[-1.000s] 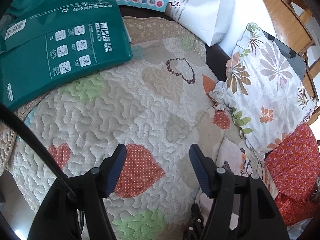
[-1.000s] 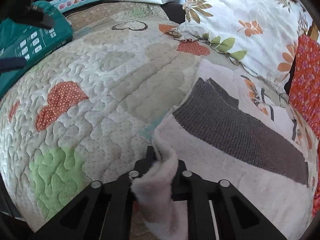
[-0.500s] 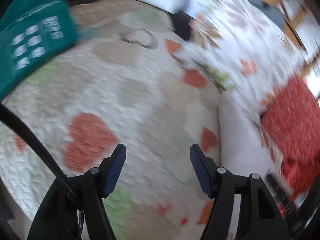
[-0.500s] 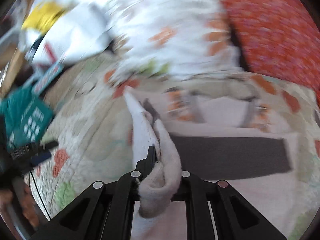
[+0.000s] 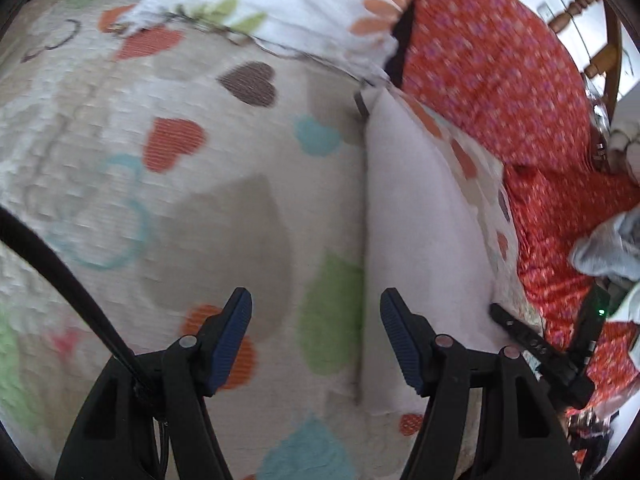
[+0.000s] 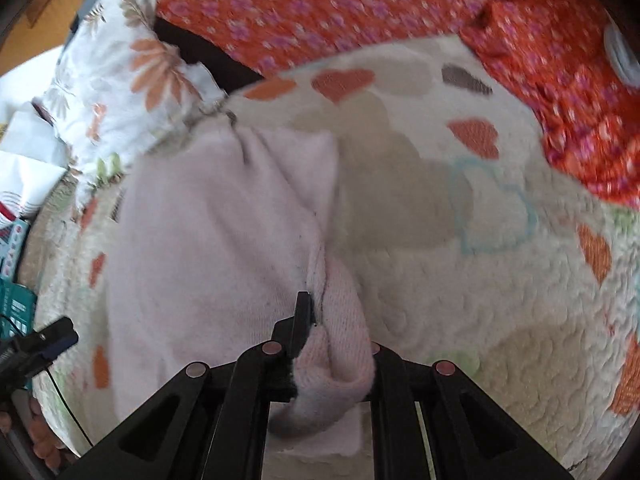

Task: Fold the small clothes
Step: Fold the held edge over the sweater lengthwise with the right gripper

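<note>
A pale pink knitted garment lies folded over on the heart-patterned quilt. My right gripper is shut on a bunched edge of it, with cloth bulging over the jaws. In the left wrist view the same garment shows as a smooth pink panel with a straight left edge. My left gripper is open and empty, hovering over the quilt just left of that edge. The right gripper's tip shows at the garment's far side.
A white floral pillow and red flowered fabric border the quilt at the back. A grey-white cloth lies on the red fabric. A green box sits at the far left. A wooden chair stands behind.
My right gripper has swung the pink edge across, folding the garment over so the grey band is hidden. My left gripper has moved right toward the garment, still open.
</note>
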`<state>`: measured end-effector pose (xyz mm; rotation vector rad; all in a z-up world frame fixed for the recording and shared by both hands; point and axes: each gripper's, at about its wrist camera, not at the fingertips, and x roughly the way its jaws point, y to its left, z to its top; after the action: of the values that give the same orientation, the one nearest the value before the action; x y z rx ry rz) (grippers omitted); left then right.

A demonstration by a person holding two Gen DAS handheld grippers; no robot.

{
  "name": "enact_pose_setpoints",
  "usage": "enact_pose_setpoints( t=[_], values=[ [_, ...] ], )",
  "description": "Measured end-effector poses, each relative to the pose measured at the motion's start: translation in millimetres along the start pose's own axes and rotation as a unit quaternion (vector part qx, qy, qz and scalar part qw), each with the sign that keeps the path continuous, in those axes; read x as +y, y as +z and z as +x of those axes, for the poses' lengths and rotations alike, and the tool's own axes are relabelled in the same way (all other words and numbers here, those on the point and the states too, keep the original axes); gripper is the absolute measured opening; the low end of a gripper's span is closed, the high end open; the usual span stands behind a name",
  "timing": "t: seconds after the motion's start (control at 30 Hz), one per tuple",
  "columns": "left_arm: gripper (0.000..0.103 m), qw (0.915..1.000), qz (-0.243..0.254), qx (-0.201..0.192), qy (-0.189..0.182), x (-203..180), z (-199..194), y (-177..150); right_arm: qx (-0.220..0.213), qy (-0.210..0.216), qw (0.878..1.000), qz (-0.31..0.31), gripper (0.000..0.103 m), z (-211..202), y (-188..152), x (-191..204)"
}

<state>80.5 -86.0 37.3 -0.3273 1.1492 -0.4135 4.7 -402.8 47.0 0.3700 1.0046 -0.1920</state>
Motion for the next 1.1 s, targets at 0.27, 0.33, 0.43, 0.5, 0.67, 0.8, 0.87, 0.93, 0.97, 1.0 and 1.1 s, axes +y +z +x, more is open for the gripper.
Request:
enact_pose_setpoints(
  t=[0.27,0.33,0.43,0.5,0.67,0.8,0.87,0.93,0.97,1.0,1.1],
  values=[
    [0.066,0.9997,0.022,0.008,0.013,-22.5,22.8,-5.1,0.040,-0.018,0.998,-0.038,0.009,4.0,-15.7,0.3],
    [0.067,0.9997,0.022,0.006,0.009,-23.3,24.4,-4.8,0.041,0.007,0.998,-0.044,0.011,-4.1,-14.7,-2.5],
    [0.068,0.9998,0.017,0.004,-0.005,-23.6,27.0,-2.5,-0.018,0.031,0.999,-0.016,0.030,-39.3,5.5,-14.4],
    [0.070,0.9998,0.017,-0.001,-0.011,-25.3,28.4,-0.9,-0.065,0.007,0.998,-0.012,0.042,-52.9,27.3,-16.1],
    [0.071,0.9995,0.031,-0.004,-0.011,-37.3,36.7,1.4,-0.064,0.033,0.995,-0.064,0.042,-5.6,97.0,9.3],
    [0.071,0.9988,0.046,0.002,-0.018,-45.6,38.9,2.1,-0.026,0.022,0.996,-0.079,0.042,53.8,128.9,27.9],
    [0.071,0.9985,0.051,0.001,-0.018,-46.9,37.2,2.5,0.039,0.029,0.996,-0.079,0.042,94.3,132.4,34.1],
    [0.071,0.9983,0.056,-0.007,-0.015,-47.2,33.6,4.7,0.037,0.049,0.995,-0.075,0.021,97.8,130.7,34.2],
    [0.071,0.9982,0.057,-0.010,-0.013,-47.0,32.1,5.8,0.029,0.058,0.995,-0.070,0.008,92.3,131.1,33.6],
    [0.071,0.9982,0.055,-0.016,-0.013,-46.0,29.1,8.1,0.016,0.071,0.996,-0.061,0.006,81.3,131.8,29.2],
    [0.074,0.9986,0.046,-0.022,-0.013,-41.7,27.2,12.7,-0.041,0.025,0.998,-0.034,0.006,52.5,132.3,6.8]
  ],
)
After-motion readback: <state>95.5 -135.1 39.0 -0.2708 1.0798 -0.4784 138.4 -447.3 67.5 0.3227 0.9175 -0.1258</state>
